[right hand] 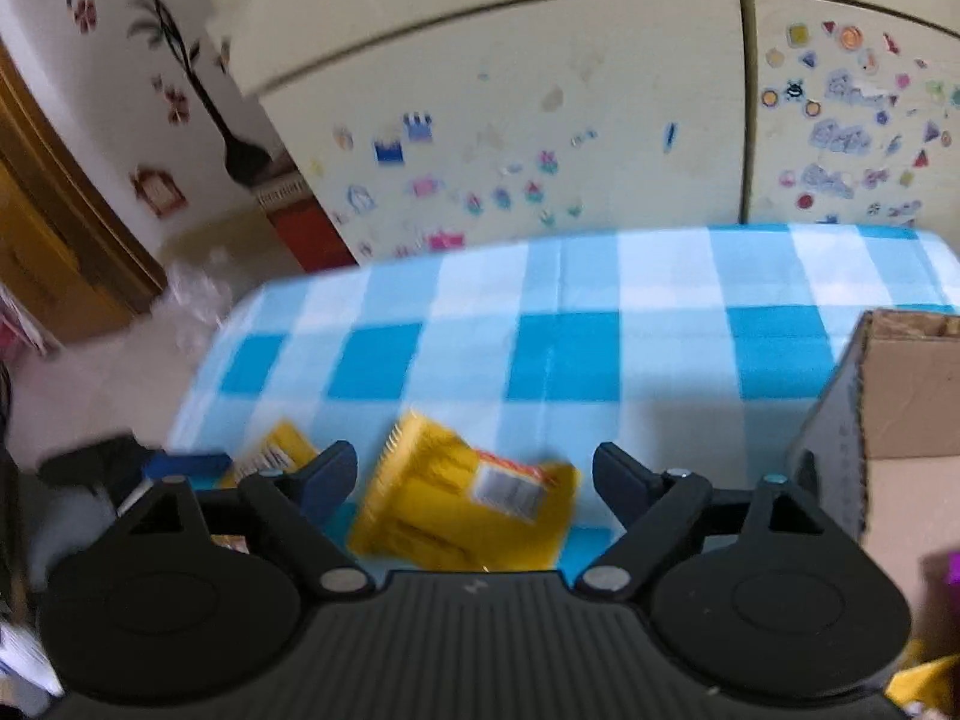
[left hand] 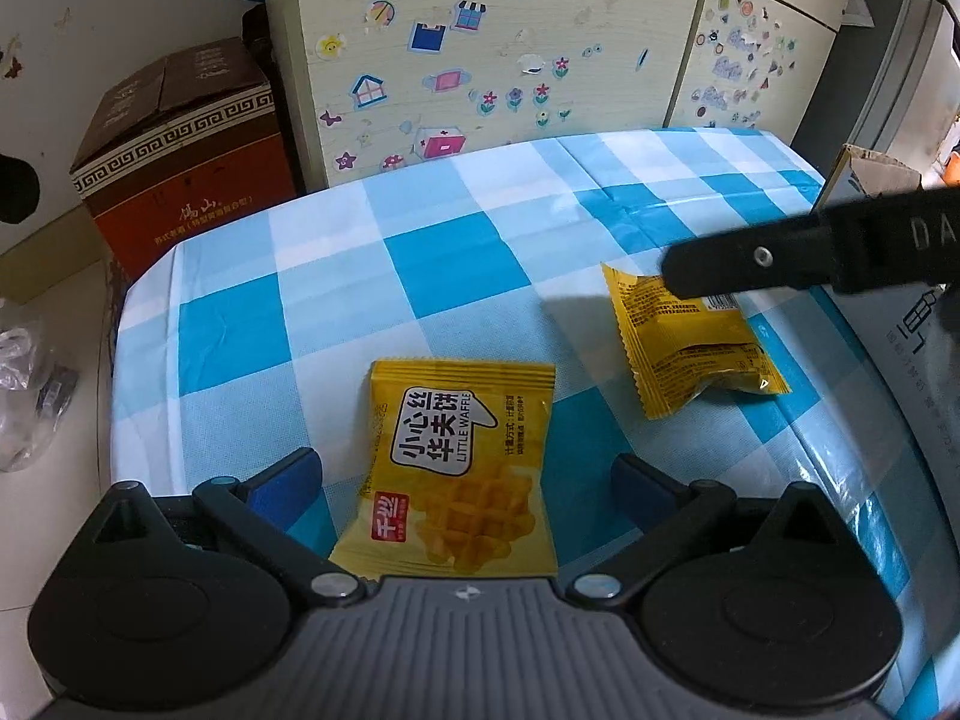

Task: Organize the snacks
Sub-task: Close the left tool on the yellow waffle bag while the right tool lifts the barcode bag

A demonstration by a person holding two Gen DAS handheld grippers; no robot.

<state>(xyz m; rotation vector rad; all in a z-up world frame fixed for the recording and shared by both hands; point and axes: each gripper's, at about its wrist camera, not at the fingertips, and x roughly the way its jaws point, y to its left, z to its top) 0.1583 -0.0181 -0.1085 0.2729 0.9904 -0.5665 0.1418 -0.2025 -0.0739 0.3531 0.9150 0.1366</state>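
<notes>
Two yellow waffle snack packets lie on the blue-and-white checked tablecloth (left hand: pixel 420 264). One packet (left hand: pixel 456 468) lies face up between the fingers of my open left gripper (left hand: pixel 465 480). The other packet (left hand: pixel 690 342) lies face down to the right, under my right gripper's finger (left hand: pixel 780 258). In the blurred right wrist view, my right gripper (right hand: pixel 474 480) is open with that face-down packet (right hand: pixel 468 510) between its fingers. The first packet (right hand: pixel 273 450) and my left gripper's blue fingertip (right hand: pixel 186 465) show at its left.
An open cardboard box (right hand: pixel 900 420) stands on the table's right side, also in the left wrist view (left hand: pixel 870 174). A sticker-covered cabinet (left hand: pixel 480 60) stands behind the table. A brown carton (left hand: pixel 180 162) and a plastic bag (left hand: pixel 24 378) sit on the floor at the left.
</notes>
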